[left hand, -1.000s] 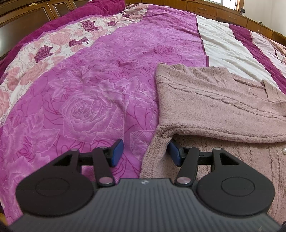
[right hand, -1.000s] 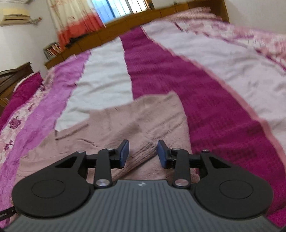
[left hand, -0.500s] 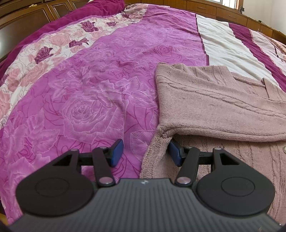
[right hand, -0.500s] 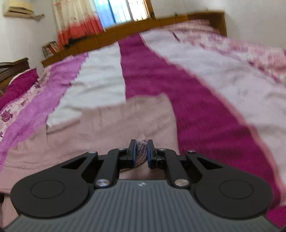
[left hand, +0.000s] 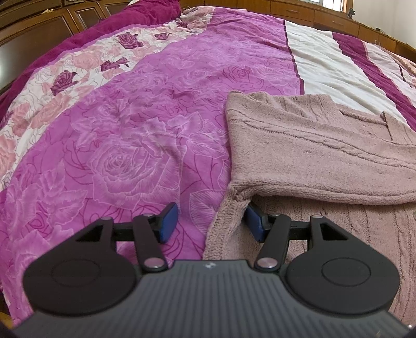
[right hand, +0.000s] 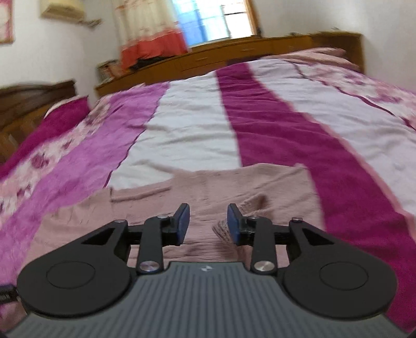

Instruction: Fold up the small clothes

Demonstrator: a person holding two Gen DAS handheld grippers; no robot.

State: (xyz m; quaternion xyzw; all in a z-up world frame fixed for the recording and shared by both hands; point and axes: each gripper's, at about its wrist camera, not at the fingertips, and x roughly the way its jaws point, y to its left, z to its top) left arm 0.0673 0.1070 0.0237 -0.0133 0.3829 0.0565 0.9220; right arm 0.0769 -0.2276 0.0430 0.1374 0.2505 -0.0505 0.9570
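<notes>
Cardigan [left hand: 306, 156] is lying flat on the floral bedspread [left hand: 135, 135], dusty-pink knit, with one sleeve [left hand: 325, 171] folded across the body. Landmark for everything below is the cardigan.

Left gripper [left hand: 209, 222] is sitting at the cardigan's near-left edge, jaws spread wide. Its right blue pad [left hand: 253, 221] is tucking under the folded sleeve's cuff end, touching the knit; its left pad [left hand: 167, 221] is hanging over bare bedspread just beside the cardigan's hem edge. The hem edge is running between the two pads. Nothing is being pinched.

Right gripper [right hand: 207, 223] is hovering over the cardigan [right hand: 208, 189] near its right side, jaws spread apart, not pinching anything. A small bunched ridge of knit [right hand: 249, 205] is standing up just beyond its right pad; whether the pad is touching it, cannot tell, since this view is motion-blurred.

Beyond the cardigan, white and magenta stripes of the bedspread [right hand: 192, 130] are running toward the wooden headboard cabinets [right hand: 234, 54] and the window [right hand: 215, 20].
</notes>
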